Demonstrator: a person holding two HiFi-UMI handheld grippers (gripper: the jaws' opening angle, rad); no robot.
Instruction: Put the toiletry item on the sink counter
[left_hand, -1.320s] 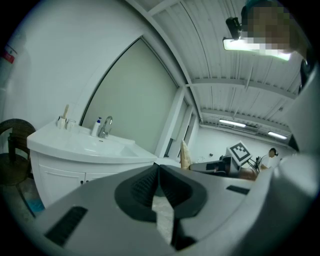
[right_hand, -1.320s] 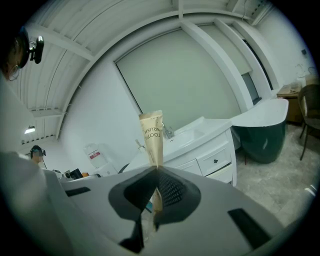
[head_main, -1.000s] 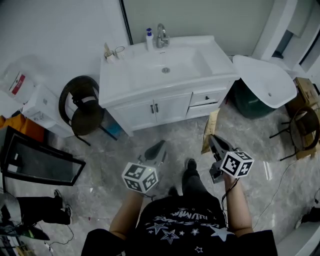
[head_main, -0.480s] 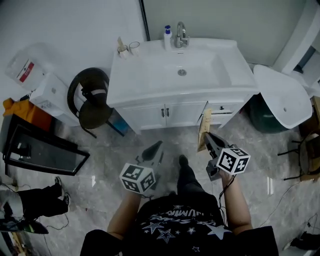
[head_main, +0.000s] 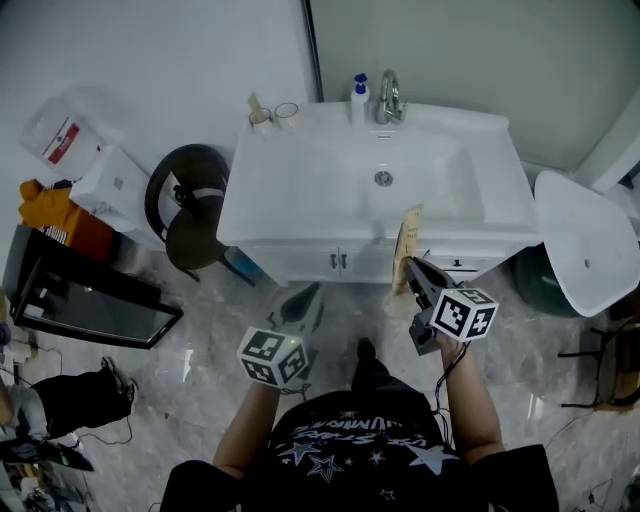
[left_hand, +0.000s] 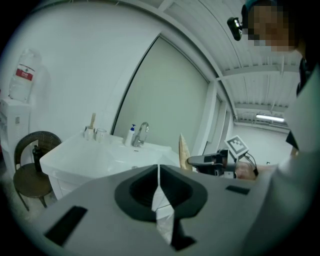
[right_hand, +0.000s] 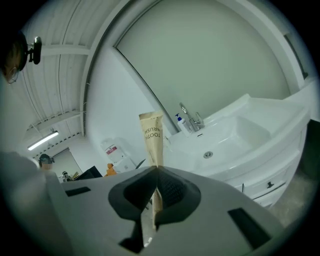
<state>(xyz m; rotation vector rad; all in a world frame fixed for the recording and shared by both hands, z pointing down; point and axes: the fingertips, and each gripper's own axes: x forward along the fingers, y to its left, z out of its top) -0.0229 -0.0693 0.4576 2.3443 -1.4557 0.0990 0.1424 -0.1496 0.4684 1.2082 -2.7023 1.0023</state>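
A tan paper toothbrush packet (head_main: 406, 243) stands upright in my right gripper (head_main: 408, 266), which is shut on its lower end. In the head view its top overlaps the front edge of the white sink counter (head_main: 270, 175). The right gripper view shows the packet (right_hand: 152, 140) rising from the closed jaws of the right gripper (right_hand: 156, 172), with the counter (right_hand: 260, 112) beyond. My left gripper (head_main: 312, 292) hangs over the floor in front of the cabinet, shut with nothing in it. The left gripper view shows its closed jaws (left_hand: 158, 170), the packet (left_hand: 184, 152) and the counter (left_hand: 75, 152).
A faucet (head_main: 388, 95) and a pump bottle (head_main: 359, 98) stand at the counter's back edge, and two cups (head_main: 262, 115) sit at its back left corner. A dark round chair (head_main: 190, 205) is left of the cabinet. A loose white basin (head_main: 590, 255) lies to the right.
The person has stepped closer to the sink, which has shifted down and right in the head view. The right gripper with the packet now reaches the counter's front edge.
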